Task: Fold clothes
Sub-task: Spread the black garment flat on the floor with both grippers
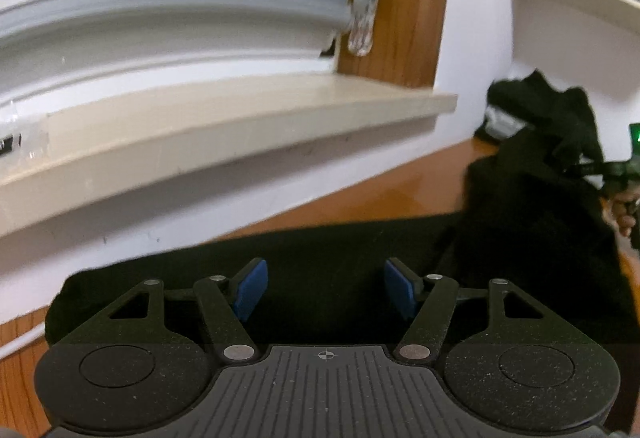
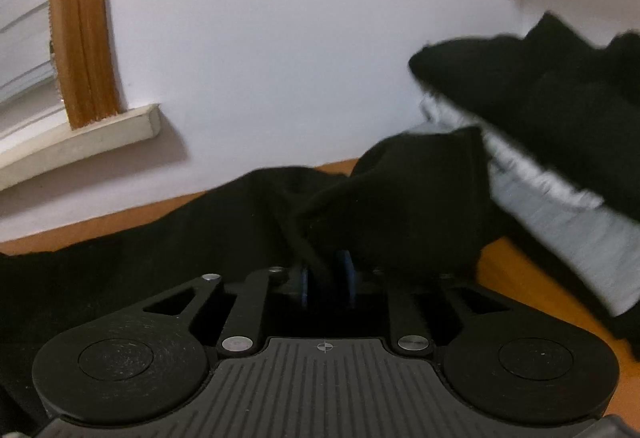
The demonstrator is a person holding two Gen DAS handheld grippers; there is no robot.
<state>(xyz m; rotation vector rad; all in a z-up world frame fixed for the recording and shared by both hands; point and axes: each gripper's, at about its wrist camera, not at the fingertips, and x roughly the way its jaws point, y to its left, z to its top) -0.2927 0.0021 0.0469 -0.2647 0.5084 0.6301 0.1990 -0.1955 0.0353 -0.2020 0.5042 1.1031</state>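
garment: a black cloth (image 1: 328, 258) lay spread on the wooden table (image 1: 400, 194), flat under the left tool and bunched into a raised fold (image 2: 400, 198) ahead of the right tool.
handling: it looked soft, limp and light; I judged it would sag and drape from any hold, would not break, and would slide easily over the glossy table.
where to hold: an edge or corner seemed best, pinched through only one or two layers; the raised fold offered a ready hem, while the flat part by the left tool would need a pad slid under its near edge.
left tool: the left tool (image 1: 326, 290) stood well open, blue pads (image 1: 252, 288) apart, empty, hovering just over the flat cloth; whether it touched the cloth I could not tell.
right tool: the right tool (image 2: 326, 280) was only narrowly open, with a dark strand or hem of the cloth running between its blue pads (image 2: 345, 270); the pads did not seem to press it, though blur made this uncertain.
nearby: a grey garment (image 2: 560, 222) lay to the right under more black cloth; a windowsill (image 1: 240, 118) ran behind the table.
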